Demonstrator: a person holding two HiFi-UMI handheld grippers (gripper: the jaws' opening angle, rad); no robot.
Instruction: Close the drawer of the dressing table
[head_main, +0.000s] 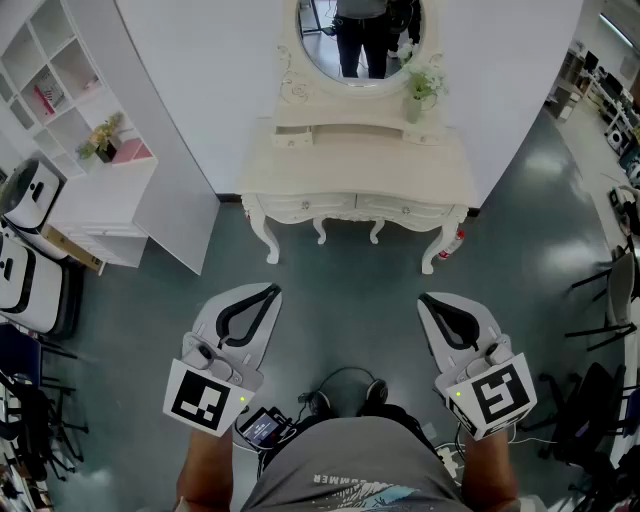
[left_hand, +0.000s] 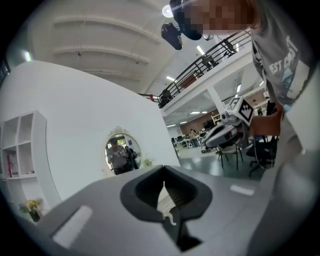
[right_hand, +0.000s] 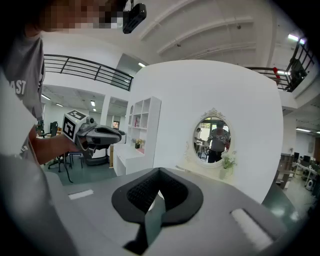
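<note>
The cream dressing table (head_main: 300, 178) stands against the white wall ahead, with an oval mirror (head_main: 360, 40) and a potted plant (head_main: 418, 95) on it. A small drawer (head_main: 293, 140) at the left of its top shelf seems to jut forward a little. Two wide front drawers (head_main: 305, 207) look flush. My left gripper (head_main: 262, 292) and right gripper (head_main: 432, 300) hang side by side well short of the table, both shut and holding nothing. The left gripper view has its jaws (left_hand: 164, 172) pressed together under the mirror (left_hand: 120, 154). The right gripper view shows its jaws (right_hand: 159, 175) together beside the mirror (right_hand: 214, 134).
A white cubby shelf unit (head_main: 90, 150) stands to the table's left, with white machines (head_main: 25, 260) nearer me. A red canister (head_main: 450, 243) sits by the table's right leg. Dark chairs (head_main: 610, 290) line the right side. Grey floor lies between me and the table.
</note>
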